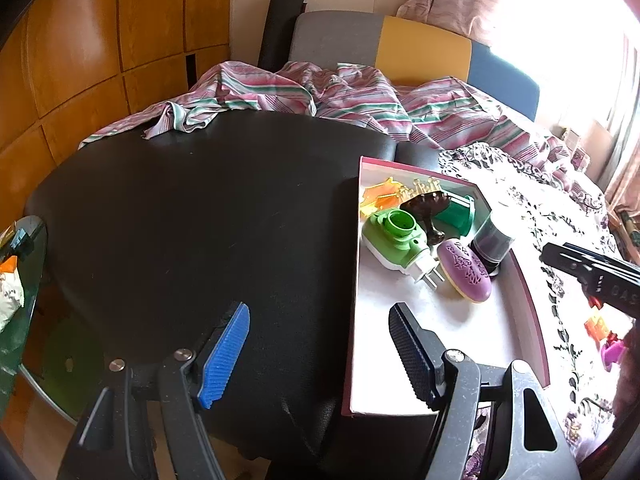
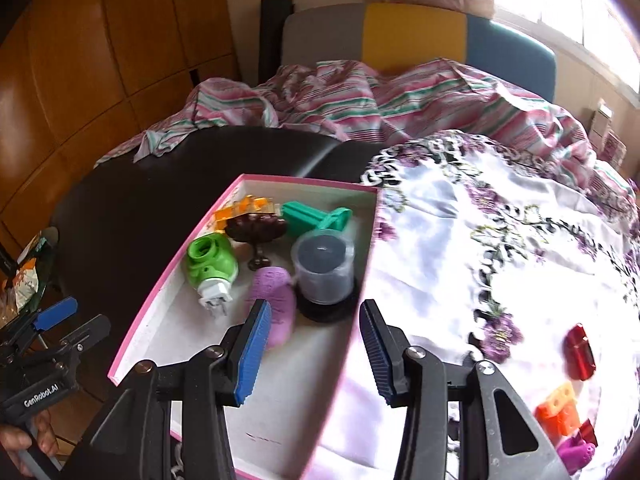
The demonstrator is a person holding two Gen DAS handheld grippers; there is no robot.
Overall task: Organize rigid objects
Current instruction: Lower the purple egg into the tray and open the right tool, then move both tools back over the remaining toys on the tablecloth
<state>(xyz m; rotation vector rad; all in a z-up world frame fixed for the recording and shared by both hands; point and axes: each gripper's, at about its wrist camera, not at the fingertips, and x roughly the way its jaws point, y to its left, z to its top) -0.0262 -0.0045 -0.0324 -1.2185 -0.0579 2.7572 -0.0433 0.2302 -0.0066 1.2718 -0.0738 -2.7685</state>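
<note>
A pink-rimmed white box [image 1: 440, 340] [image 2: 280, 400] lies where the black surface meets the floral cloth. In it are a green plug-in device [image 1: 394, 240] [image 2: 210, 260], a purple oval case [image 1: 464, 270] [image 2: 274, 300], a clear cup with a dark lid [image 1: 492, 236] [image 2: 322, 268], a teal piece [image 2: 308, 216], a brown footed dish [image 2: 256, 228] and orange bits [image 2: 244, 206]. My left gripper [image 1: 320, 356] is open and straddles the box's near left corner. My right gripper [image 2: 316, 354] is open above the box's right wall, with nothing held. A red cylinder [image 2: 578, 352], an orange block [image 2: 558, 408] and a magenta piece [image 2: 574, 452] lie on the cloth.
The floral cloth [image 2: 460, 240] covers the right side, and the black surface [image 1: 200, 220] spreads to the left. Striped bedding [image 1: 340, 96] is bunched behind both. A glass side table [image 1: 24, 280] with packets stands at far left. A hand [image 2: 24, 440] holds the left gripper.
</note>
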